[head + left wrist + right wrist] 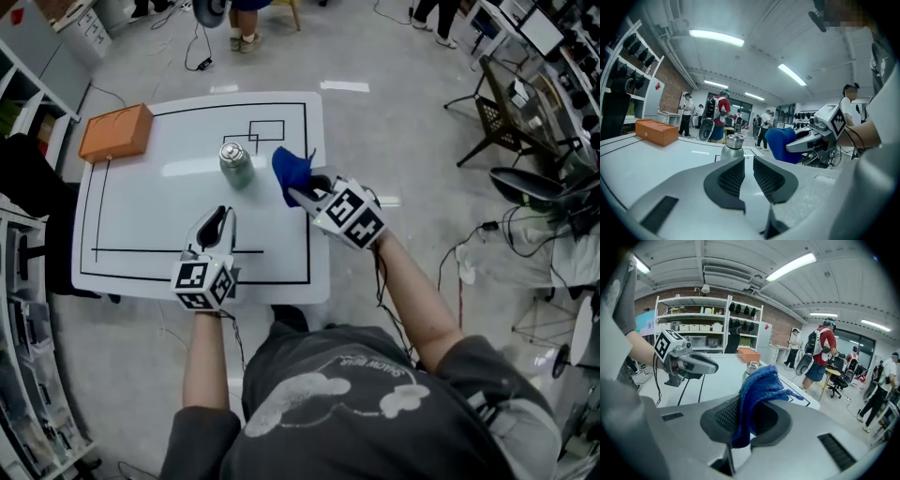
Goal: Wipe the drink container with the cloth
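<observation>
We pinch cloth in right gripper, just right of can, upper centre of frame, not yet touching. Left gripper empty, jaws nearly together. Wiping all left.

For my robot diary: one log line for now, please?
right claw: holds cloth | left claw: empty | bottle: upright on table

Lab: storage shelves, line-marked table.

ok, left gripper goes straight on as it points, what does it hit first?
Probably the drink container, standing nearly dead ahead of the left gripper; the blue cloth sits off to its right. Depth unclear.
</observation>
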`<state>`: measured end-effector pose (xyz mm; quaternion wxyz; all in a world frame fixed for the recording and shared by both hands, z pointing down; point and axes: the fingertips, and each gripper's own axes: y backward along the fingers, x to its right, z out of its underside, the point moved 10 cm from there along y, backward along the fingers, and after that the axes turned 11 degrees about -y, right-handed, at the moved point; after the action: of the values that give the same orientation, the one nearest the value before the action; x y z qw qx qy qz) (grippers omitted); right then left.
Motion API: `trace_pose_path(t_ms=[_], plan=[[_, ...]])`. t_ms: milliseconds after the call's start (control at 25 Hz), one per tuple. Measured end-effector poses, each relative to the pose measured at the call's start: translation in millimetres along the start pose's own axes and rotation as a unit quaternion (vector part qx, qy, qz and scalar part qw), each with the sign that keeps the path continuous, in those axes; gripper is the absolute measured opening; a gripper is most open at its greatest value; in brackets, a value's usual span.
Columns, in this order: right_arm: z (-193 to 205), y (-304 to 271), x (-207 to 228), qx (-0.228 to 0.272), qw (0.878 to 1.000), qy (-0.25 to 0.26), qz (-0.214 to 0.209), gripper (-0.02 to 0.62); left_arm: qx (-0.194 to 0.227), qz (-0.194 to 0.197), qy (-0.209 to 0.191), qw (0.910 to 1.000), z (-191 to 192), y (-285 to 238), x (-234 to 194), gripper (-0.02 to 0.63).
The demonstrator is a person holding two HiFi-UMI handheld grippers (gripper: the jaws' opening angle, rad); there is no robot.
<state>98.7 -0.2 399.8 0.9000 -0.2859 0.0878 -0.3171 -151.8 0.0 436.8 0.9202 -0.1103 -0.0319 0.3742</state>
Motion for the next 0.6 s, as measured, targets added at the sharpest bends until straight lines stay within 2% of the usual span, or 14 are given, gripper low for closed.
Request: trace_pose_path(t_ms=[400, 600], plan=[[26.7, 51.9, -31.3, 0.015, 0.999, 0.018, -0.031, 0.043, -0.005, -0.054, -0.011, 0.9985, -4.8, 49.0, 65.4, 0.008], [46.0, 84.2, -51.5, 0.025, 0.999, 0.013, -0.041, 0.043, -0.009, -0.066, -0.014, 0.9977, -4.3, 71.6, 99.4, 0.003]])
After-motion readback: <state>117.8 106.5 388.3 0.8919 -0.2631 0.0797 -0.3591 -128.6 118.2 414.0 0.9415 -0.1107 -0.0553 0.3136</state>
